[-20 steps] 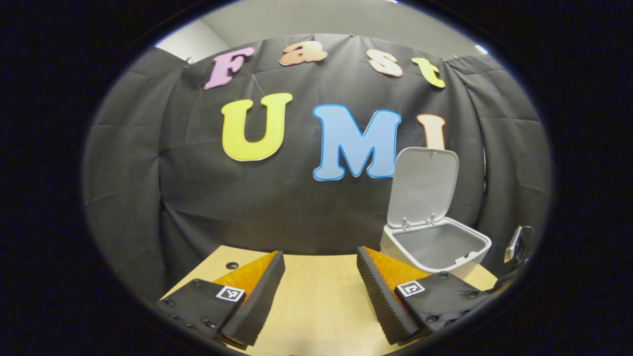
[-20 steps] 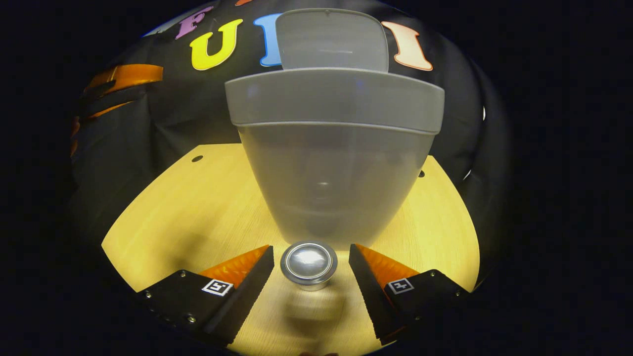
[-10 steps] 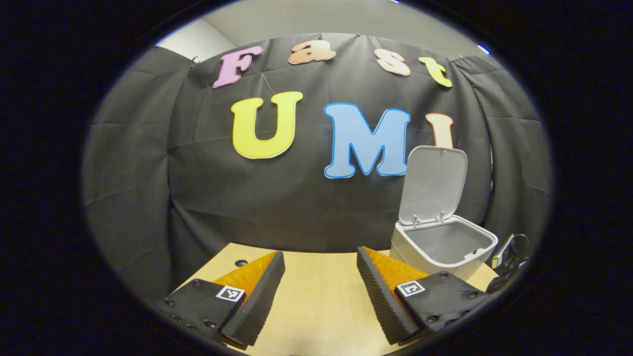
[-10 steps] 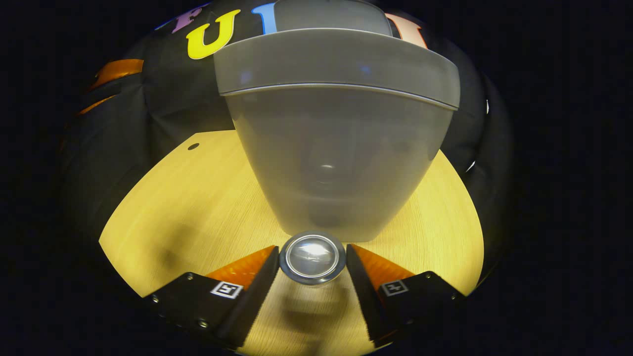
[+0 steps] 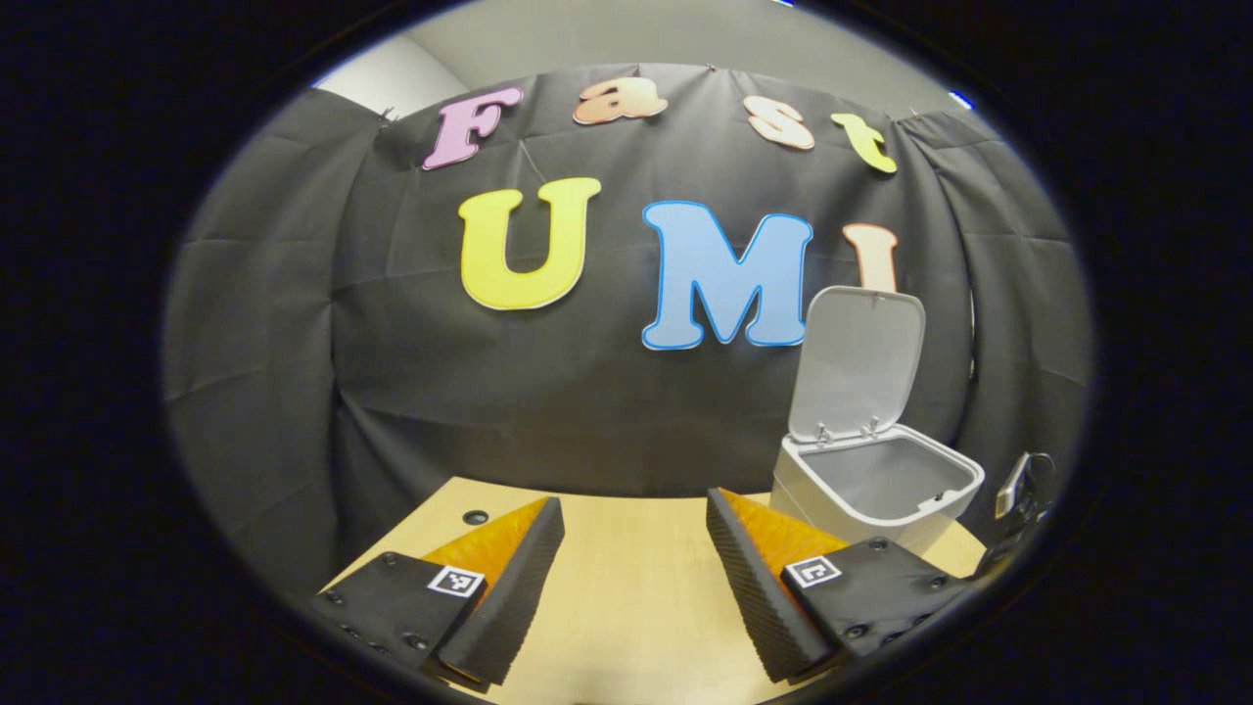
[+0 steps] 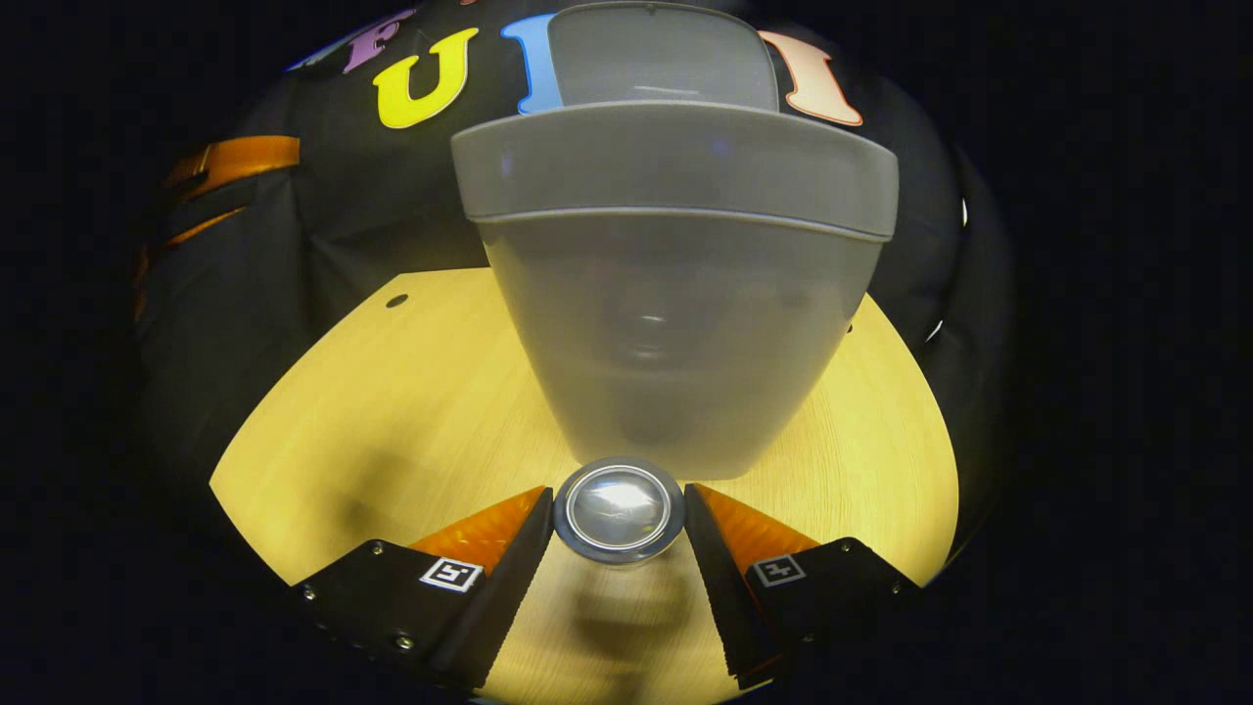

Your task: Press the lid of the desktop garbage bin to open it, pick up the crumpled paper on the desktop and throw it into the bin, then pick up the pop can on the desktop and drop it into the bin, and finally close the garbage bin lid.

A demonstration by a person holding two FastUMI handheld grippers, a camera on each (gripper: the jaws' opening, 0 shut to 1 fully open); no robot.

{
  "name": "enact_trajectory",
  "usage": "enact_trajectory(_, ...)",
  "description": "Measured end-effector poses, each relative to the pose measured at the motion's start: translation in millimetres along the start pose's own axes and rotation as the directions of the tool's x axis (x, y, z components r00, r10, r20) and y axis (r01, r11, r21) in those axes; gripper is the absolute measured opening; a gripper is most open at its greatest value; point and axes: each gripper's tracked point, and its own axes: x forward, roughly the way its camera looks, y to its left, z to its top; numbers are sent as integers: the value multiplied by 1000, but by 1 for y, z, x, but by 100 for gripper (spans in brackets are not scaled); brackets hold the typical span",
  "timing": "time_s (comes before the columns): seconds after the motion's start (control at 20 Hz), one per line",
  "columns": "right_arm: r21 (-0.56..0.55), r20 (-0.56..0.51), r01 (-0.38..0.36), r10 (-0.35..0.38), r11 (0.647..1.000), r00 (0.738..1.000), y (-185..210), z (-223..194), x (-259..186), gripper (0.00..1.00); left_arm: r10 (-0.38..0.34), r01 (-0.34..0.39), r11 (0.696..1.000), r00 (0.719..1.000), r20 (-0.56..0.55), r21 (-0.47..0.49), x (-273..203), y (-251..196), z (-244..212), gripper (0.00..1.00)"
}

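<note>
Across the back of the booth hangs the black cloth wall (image 5: pixel 294 372), the biggest thing in sight, and below it spreads one pale wooden tabletop (image 6: pixel 392 411) with a small round hole (image 5: pixel 476 516) near its far edge on the left. On that tabletop stands a single grey garbage bin (image 6: pixel 675 333); in the right gripper view its front wall looms close and blocks most of what lies behind, while its lid (image 5: pixel 857 357) is tipped up and back on its hinges, the mouth open. In the left gripper view the same bin sits off to the right, near the table's far edge. One pop can (image 6: pixel 618 509) lies just in front of the bin's base, its shiny end toward the camera. The right gripper (image 6: pixel 618 511) has its two fingers clamped on the can, one on each side, touching its rim. The left gripper (image 5: pixel 636 563) hovers over bare wood with its jaws wide apart and nothing between them. At the left edge of the right gripper view, part of the other gripper's body shows against the cloth.
</note>
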Motion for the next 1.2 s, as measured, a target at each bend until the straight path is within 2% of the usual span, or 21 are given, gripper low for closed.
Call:
enact_trajectory(0.3,-14,103,-119,120,993,987,35,42,-43,84,-12,12,1000,1000,-2,-10,-3,-5,-5,100)
enact_trajectory(0.45,-31,181,-182,185,983,966,55,74,-67,84,-7,6,1000,1000,-4,-16,-5,-2,-7,100)
enact_trajectory(0.7,-39,306,-253,252,967,918,79,127,-94,84,15,-15,1000,1000,-9,-21,-10,9,-11,100)
enact_trajectory(0.75,-38,331,-264,261,964,907,82,136,-98,84,19,-19,1000,1000,-9,-22,-11,10,-10,100)
enact_trajectory(0.8,-39,354,-272,267,962,896,83,146,-102,84,23,-23,1000,1000,-9,-21,-12,12,-10,96)
enact_trajectory(0.85,-41,375,-275,270,961,887,84,155,-106,84,25,-25,999,1000,-9,-20,-13,15,-10,100)
enact_trajectory(1.2,-31,506,-255,235,966,830,64,218,-120,84,30,-30,999,1000,-7,-16,-15,17,-10,100)
